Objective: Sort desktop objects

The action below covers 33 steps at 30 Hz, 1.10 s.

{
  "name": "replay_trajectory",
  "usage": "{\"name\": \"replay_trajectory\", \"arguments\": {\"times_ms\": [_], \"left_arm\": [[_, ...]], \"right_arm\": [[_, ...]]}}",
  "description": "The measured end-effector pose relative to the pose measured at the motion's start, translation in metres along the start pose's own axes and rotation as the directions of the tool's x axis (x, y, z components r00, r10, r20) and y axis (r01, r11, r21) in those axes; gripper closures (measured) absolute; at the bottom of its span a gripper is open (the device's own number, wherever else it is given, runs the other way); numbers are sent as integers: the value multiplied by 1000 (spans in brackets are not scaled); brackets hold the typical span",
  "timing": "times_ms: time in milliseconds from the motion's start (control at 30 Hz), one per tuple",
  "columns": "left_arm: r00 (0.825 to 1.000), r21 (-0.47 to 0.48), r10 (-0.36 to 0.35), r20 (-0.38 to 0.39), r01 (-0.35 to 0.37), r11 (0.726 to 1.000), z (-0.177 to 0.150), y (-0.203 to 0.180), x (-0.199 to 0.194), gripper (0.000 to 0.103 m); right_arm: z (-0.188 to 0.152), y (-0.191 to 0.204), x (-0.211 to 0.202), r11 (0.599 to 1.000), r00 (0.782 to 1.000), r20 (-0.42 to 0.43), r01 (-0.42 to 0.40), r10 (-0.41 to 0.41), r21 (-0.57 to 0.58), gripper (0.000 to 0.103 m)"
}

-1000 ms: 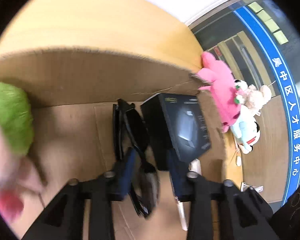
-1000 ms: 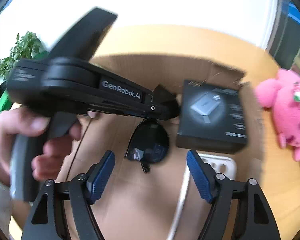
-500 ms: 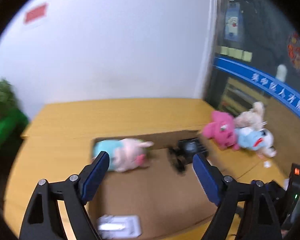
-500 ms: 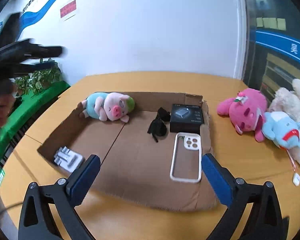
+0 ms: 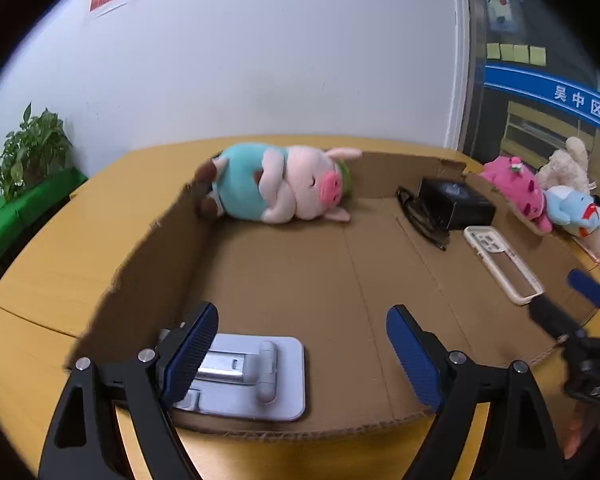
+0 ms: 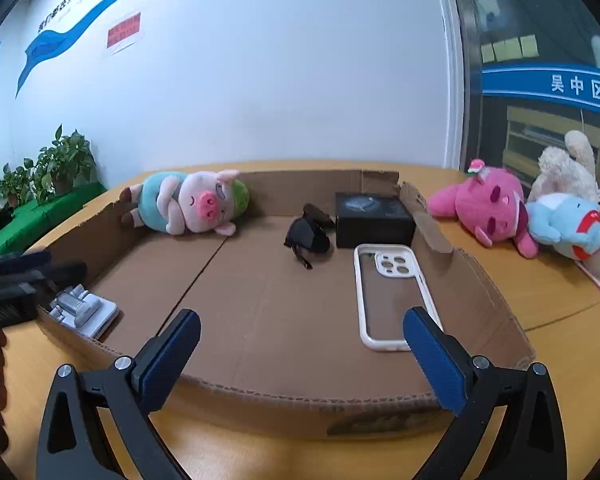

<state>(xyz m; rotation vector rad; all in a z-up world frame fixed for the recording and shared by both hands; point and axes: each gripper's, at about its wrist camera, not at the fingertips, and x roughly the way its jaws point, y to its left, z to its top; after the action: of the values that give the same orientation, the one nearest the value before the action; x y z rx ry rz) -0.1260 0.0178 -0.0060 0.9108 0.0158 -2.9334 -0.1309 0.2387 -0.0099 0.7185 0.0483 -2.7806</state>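
A shallow cardboard tray (image 6: 284, 392) (image 5: 148, 248) lies on the wooden table. In it are a pig plush (image 6: 192, 204) (image 5: 280, 188) at the back left, folded black sunglasses (image 6: 310, 234) (image 5: 422, 214), a black box (image 6: 374, 220) (image 5: 456, 200), a white phone case (image 6: 392, 296) (image 5: 504, 262) and a white folding stand (image 6: 82, 310) (image 5: 248, 376) at the front left. My left gripper (image 5: 302, 356) is open and empty above the tray's front edge, by the stand. My right gripper (image 6: 300, 360) is open and empty at the tray's front edge.
Outside the tray to the right lie a pink plush (image 6: 488, 204) (image 5: 518, 186), a blue-and-white plush (image 6: 572, 232) (image 5: 580, 210) and a cream plush (image 6: 568, 172). Potted plants (image 6: 48, 168) stand at the far left. A white wall is behind the table.
Both grippers have pulled back and up from close over the sunglasses and box to the tray's front edge. Both are open and empty now.
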Motion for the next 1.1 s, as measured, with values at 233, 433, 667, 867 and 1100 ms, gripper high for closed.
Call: {"name": "replay_trajectory", "arguments": {"times_ms": [233, 433, 667, 867, 1100], "left_arm": [[994, 10, 11, 110, -12, 1000, -9, -3, -5, 12], [996, 12, 15, 93, -16, 1000, -9, -3, 0, 0], [996, 12, 15, 90, -16, 1000, -10, -3, 0, 0], [996, 12, 15, 90, -16, 1000, -10, -3, 0, 0], [996, 11, 15, 90, -16, 1000, -10, -3, -1, 0]], "right_arm": [[0, -2, 4, 1000, 1000, 7, 12, -12, 8, 0], [-3, -2, 3, 1000, 1000, -9, 4, -4, 8, 0], [-3, -2, 3, 1000, 1000, -9, 4, -4, 9, 0], [-4, -2, 3, 1000, 1000, -9, 9, -9, 10, 0], [-4, -2, 3, 1000, 1000, -9, 9, -9, 9, 0]]}}
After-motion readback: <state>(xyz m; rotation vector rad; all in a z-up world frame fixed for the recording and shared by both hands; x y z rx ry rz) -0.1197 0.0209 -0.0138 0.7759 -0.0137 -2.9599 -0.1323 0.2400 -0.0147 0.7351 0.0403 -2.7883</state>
